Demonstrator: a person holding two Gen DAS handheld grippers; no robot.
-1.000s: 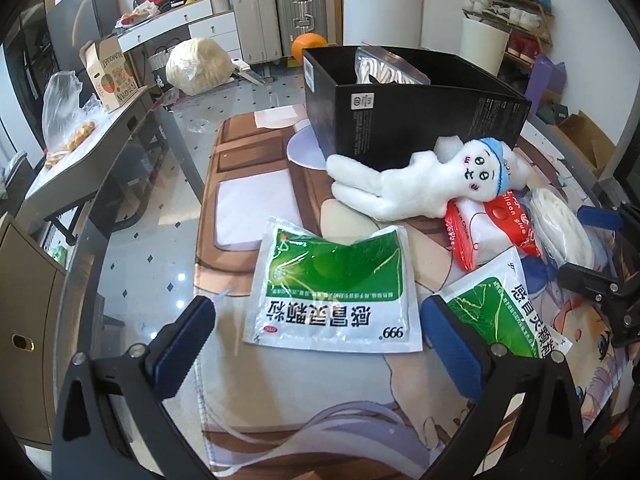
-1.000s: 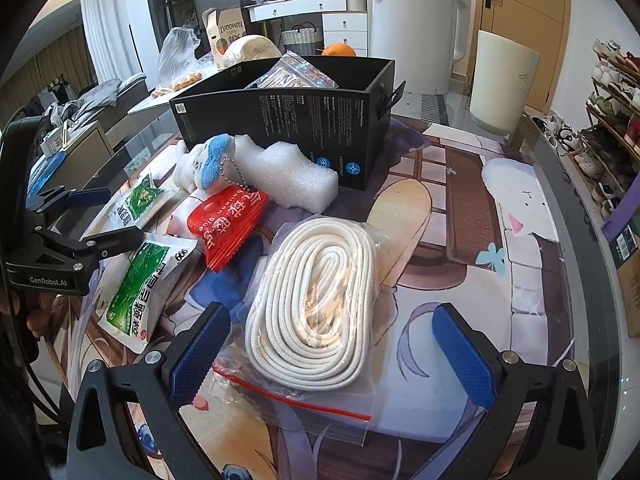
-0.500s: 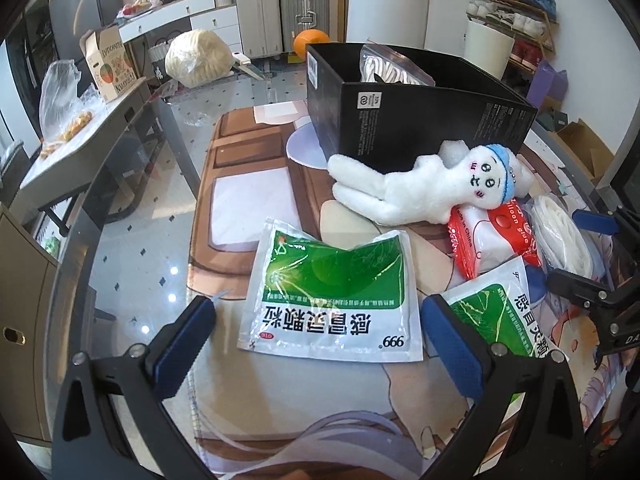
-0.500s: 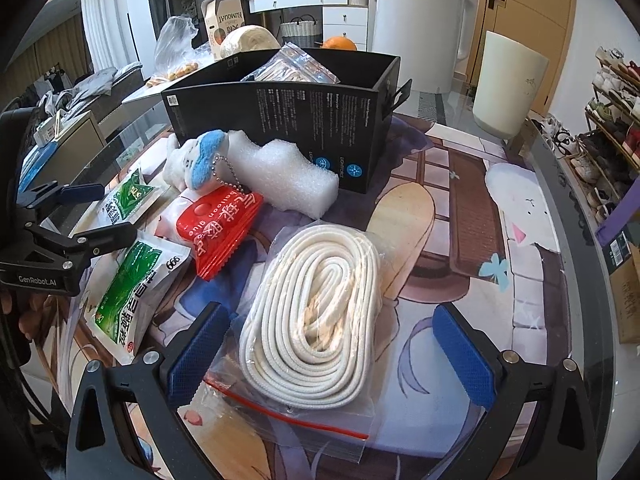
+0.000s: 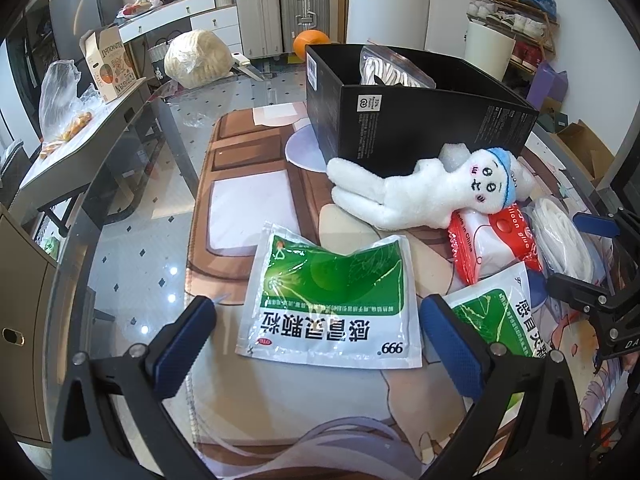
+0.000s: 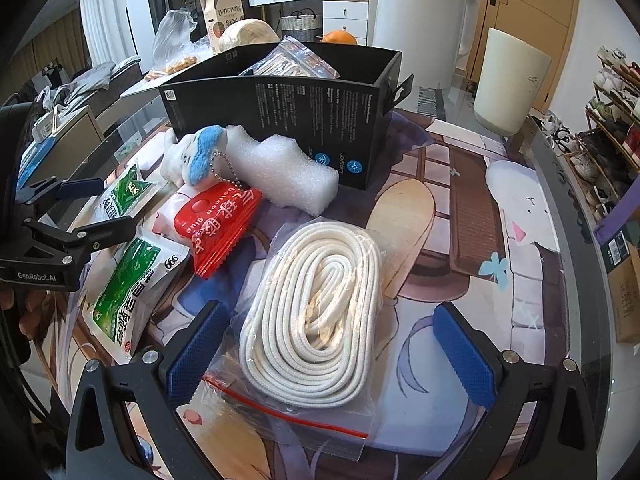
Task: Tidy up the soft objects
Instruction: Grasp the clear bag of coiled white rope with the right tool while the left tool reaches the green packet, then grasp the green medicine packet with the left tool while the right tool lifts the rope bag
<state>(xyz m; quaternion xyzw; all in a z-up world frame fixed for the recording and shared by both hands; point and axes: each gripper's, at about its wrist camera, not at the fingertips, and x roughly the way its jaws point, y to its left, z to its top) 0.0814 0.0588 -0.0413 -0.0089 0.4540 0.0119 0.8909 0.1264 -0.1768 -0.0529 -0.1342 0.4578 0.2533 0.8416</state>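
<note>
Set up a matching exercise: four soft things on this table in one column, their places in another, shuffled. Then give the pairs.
Things:
1. coiled white rope
2. plush doll
3. foam block
4. striped bag

Places:
A. inside the black box
B. between the right gripper fingers, in a clear zip bag
C. lying against the box's front wall
D. head resting on the red packet

Pairs: 1-B, 2-D, 3-C, 4-A

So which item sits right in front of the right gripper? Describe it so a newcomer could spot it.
Start at the black box on the printed mat. Nearer the camera, past the white foam block, lies a coil of white rope in a clear zip bag with a red seal, the only coiled thing there.
</note>
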